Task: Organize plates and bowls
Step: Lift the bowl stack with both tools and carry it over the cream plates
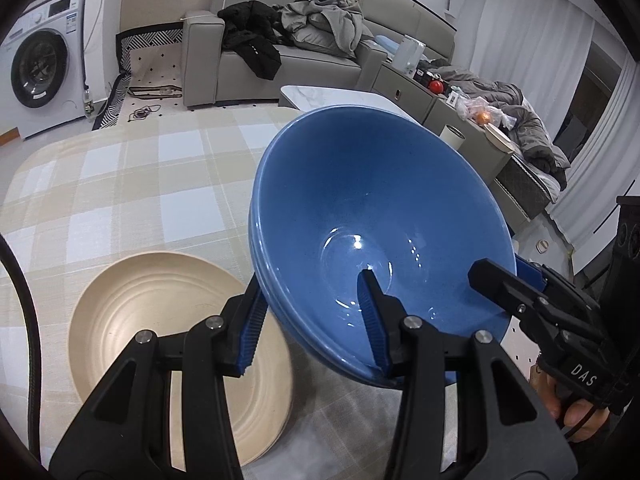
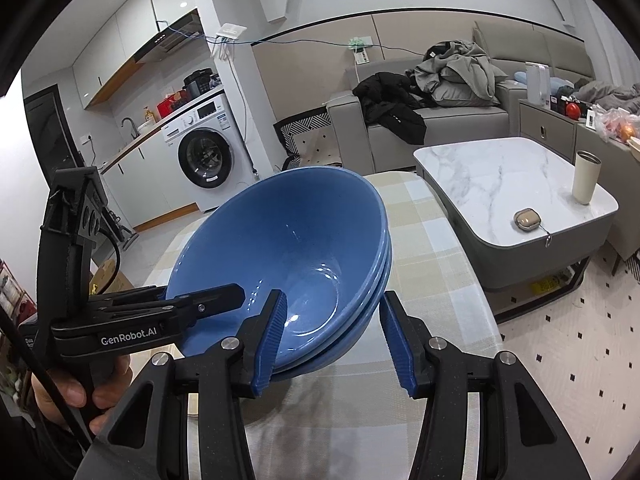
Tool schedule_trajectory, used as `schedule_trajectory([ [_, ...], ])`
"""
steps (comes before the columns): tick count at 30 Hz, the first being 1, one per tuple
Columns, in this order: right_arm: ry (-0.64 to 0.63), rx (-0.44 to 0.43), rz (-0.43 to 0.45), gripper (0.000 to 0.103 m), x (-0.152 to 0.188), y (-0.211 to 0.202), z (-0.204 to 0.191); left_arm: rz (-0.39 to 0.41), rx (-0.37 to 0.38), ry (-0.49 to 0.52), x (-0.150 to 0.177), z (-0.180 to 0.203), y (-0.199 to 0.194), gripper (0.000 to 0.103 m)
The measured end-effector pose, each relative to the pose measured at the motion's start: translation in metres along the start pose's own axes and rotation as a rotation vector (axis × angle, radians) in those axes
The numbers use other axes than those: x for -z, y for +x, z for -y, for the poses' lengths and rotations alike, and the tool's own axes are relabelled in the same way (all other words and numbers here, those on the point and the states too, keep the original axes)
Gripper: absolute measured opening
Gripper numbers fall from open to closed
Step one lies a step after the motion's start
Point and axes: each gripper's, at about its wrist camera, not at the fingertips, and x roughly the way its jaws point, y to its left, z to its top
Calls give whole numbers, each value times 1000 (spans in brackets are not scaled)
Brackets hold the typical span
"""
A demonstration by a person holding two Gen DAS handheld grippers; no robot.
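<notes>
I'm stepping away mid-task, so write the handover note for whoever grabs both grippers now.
Left gripper: fingers straddle the near rim of the stacked blue bowls, one inside, one outside; firm clamp not confirmed.
Right gripper: same on the opposite rim, outer finger looks slightly off the wall.
The bowls are tilted, over the checked tablecloth.
Beige plate lies flat on the cloth, beside and partly under the bowls.
Done: bowls nested.
Left: set the stack down, possibly onto the plate.

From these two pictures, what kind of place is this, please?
Most likely a small home, living room and kitchen in one: a grey sofa piled with clothes, a washing machine under the kitchen counter, and a marble coffee table.
</notes>
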Motion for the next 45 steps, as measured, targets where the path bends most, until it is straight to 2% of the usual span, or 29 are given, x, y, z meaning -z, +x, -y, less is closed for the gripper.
schedule_trajectory([
  [11, -45, -69, -1, 50, -9, 12, -45, 50, -75, -43, 8, -36, -58, 42],
  [23, -87, -146, -15, 50, -9, 31, -92, 66, -152, -102, 32, -91, -97, 42],
  [33, -109, -194, -55, 50, -4, 58, -112, 59, -203, -148, 51, -129, -104, 42],
  [45, -115, -230, -115, 50, 6, 95, -123, 22, -235, -193, 68, -164, -88, 42],
])
